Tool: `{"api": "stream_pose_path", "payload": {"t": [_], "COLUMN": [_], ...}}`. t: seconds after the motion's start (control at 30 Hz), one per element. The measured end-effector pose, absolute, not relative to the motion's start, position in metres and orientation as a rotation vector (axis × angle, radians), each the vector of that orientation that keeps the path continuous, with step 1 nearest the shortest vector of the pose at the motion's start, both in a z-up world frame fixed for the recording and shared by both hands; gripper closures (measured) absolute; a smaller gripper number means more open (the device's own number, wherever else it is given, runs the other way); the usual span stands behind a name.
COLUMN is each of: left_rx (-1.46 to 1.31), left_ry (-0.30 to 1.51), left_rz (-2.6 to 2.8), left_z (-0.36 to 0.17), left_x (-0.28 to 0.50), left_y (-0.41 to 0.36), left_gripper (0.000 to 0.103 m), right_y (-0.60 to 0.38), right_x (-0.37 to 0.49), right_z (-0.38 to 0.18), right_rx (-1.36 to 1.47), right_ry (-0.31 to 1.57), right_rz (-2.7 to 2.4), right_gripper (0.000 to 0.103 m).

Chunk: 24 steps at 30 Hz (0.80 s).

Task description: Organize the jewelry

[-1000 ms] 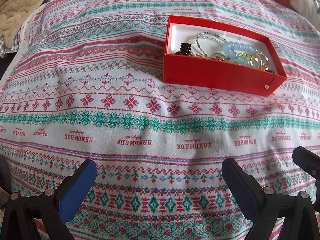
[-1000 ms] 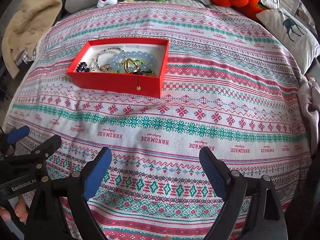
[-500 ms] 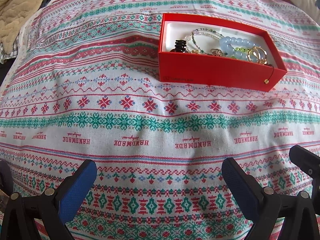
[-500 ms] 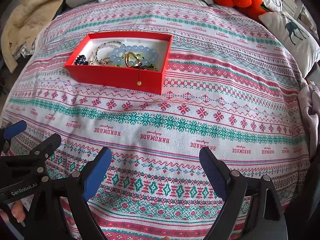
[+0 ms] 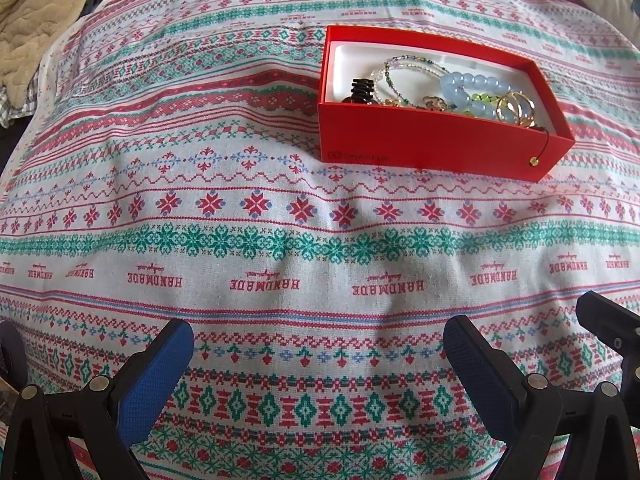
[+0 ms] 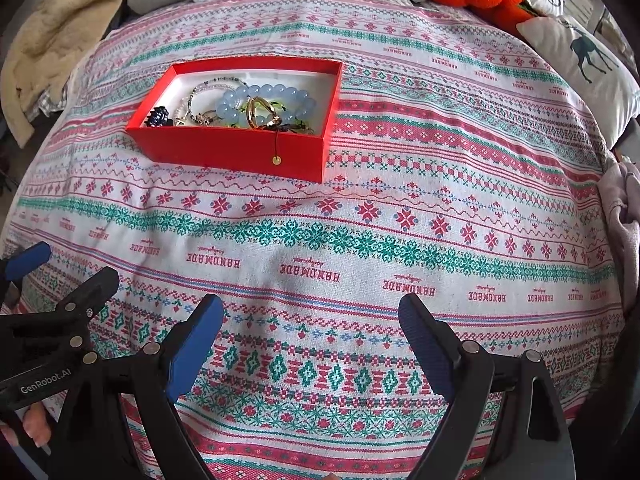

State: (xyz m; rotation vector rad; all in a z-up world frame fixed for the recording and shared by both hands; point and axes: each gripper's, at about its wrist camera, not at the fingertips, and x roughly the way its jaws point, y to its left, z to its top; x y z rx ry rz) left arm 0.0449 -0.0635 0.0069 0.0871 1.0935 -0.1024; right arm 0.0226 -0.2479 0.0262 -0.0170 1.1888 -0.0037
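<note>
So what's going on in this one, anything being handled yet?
Nothing is being handled. A person holds two grippers above a patterned bedspread; the left gripper and right gripper are both open and empty. A red box farther up the bed holds a jumble of jewelry: a blue bead bracelet, gold rings and thin beaded strands. One small gold charm dangles outside the front wall.

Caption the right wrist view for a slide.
Open right gripper hovers over patterned bedspread; red box of jewelry ahead.

Ahead of the black, blue-padded tongs [image 6: 311,332]: red box [image 6: 240,152], white inside; pale-blue beads [image 6: 276,92]; bedspread [image 6: 400,208] banded red, green, white.
</note>
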Motion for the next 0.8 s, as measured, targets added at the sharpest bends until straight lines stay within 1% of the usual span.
{"api": "stream_pose_path", "payload": {"t": [0.8], "left_rx": [0.095], "left_ry": [1.097], "left_rz": [-0.100], "left_z": [0.0057], "left_x": [0.0459], "left_y": [-0.0609], "left_gripper": [0.001], "right_y": [-0.2486], "right_x": [0.0229], "right_z": [0.0256], "right_rx": [-0.017], "right_ry": [1.191], "right_rz": [-0.003], "right_gripper": [0.012]}}
